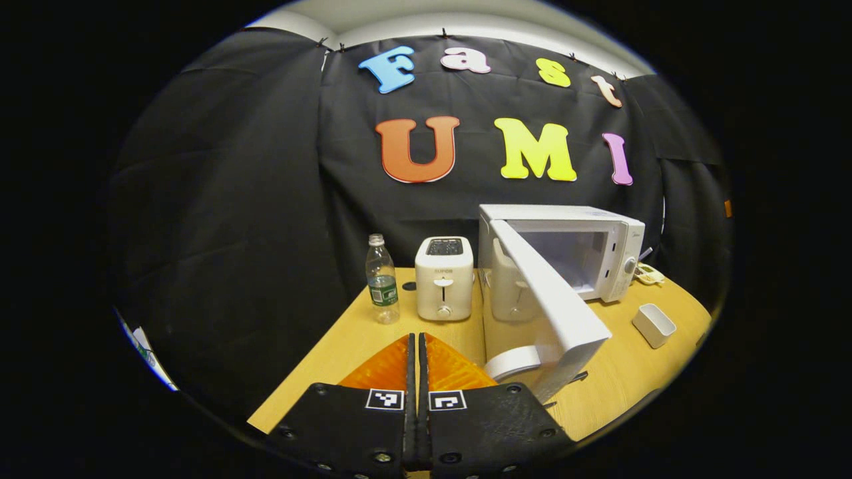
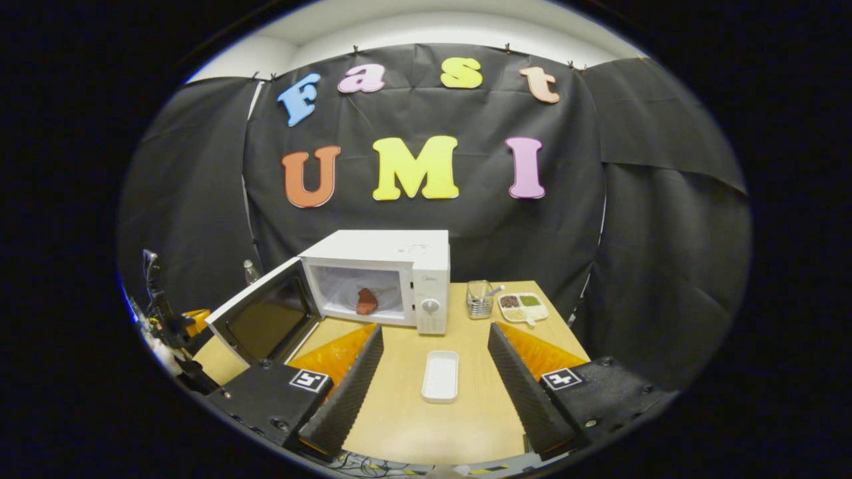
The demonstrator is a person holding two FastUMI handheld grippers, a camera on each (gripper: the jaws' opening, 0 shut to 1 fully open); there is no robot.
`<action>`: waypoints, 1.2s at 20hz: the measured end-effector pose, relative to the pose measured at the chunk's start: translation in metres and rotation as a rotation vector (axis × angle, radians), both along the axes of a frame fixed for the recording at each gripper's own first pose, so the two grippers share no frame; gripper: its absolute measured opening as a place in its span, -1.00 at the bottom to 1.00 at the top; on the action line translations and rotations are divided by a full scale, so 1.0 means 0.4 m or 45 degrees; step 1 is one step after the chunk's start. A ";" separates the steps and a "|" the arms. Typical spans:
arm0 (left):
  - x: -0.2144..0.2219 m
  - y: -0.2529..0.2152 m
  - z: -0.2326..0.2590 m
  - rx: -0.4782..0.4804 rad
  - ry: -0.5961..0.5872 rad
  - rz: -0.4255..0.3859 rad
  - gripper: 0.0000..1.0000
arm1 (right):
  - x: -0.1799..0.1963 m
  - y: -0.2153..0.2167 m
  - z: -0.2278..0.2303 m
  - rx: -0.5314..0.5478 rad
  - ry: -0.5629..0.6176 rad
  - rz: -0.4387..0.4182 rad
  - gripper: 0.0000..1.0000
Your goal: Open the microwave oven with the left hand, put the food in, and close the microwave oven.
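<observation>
The white microwave point(image 2: 393, 266) stands at the back of the wooden table with its door point(image 2: 266, 319) swung wide open to the left. A brownish-red piece of food point(image 2: 366, 301) lies inside on the turntable. My right gripper point(image 2: 435, 329) is open in front of the microwave, with nothing held; an empty white tray point(image 2: 440, 376) lies on the table below the gap between its fingers. In the left gripper view the microwave point(image 1: 599, 253) is at the right, its door point(image 1: 556, 313) edge-on toward me. My left gripper point(image 1: 417, 339) is shut on nothing, left of the door.
A white toaster point(image 1: 444, 279) and a plastic water bottle point(image 1: 382, 279) stand left of the microwave. A wire basket point(image 2: 478, 299) and a divided dish of condiments point(image 2: 524, 307) sit to its right. The white tray point(image 1: 653, 324) lies near the table's right edge.
</observation>
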State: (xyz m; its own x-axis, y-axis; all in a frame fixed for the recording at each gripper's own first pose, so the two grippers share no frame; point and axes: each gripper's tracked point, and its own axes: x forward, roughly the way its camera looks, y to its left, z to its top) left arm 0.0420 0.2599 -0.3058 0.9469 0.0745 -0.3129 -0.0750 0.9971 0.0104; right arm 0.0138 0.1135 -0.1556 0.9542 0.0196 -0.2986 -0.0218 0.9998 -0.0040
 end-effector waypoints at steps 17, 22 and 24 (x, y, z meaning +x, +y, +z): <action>0.072 -0.600 0.003 -0.091 0.022 -0.491 -1.00 | -0.058 -0.161 -0.046 -0.005 0.050 -0.106 0.83; 0.177 -0.747 -0.001 -0.099 0.022 -0.565 -1.00 | -0.040 -0.248 -0.056 0.010 0.072 -0.152 0.84; 0.221 -0.792 0.004 -0.091 0.014 -0.585 -1.00 | -0.025 -0.286 -0.052 0.009 0.069 -0.174 0.84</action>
